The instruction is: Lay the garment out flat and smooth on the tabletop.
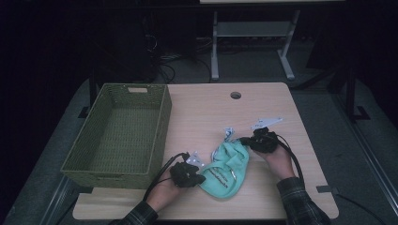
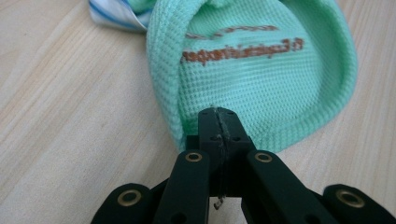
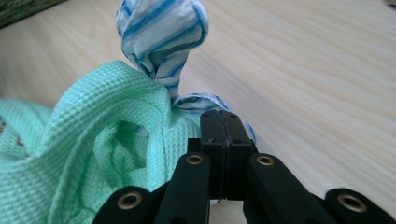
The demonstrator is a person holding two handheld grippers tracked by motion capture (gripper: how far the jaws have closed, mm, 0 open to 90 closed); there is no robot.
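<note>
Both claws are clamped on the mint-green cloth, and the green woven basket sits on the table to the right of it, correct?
Not quite: the green woven basket sits to the left of the mint-green cloth, beyond the left claw, as the high view shows. The rest holds: the left claw and the right claw are each clamped on the cloth, as each gripper view shows up close.

The right tool [image 3: 225, 122] has its jaws pressed together on the edge of a mint-green waffle-weave cloth [image 3: 88, 154]; a blue-and-white striped cloth [image 3: 161, 35] bunches upright just behind, over the pale wooden bench [image 3: 317, 79].
</note>
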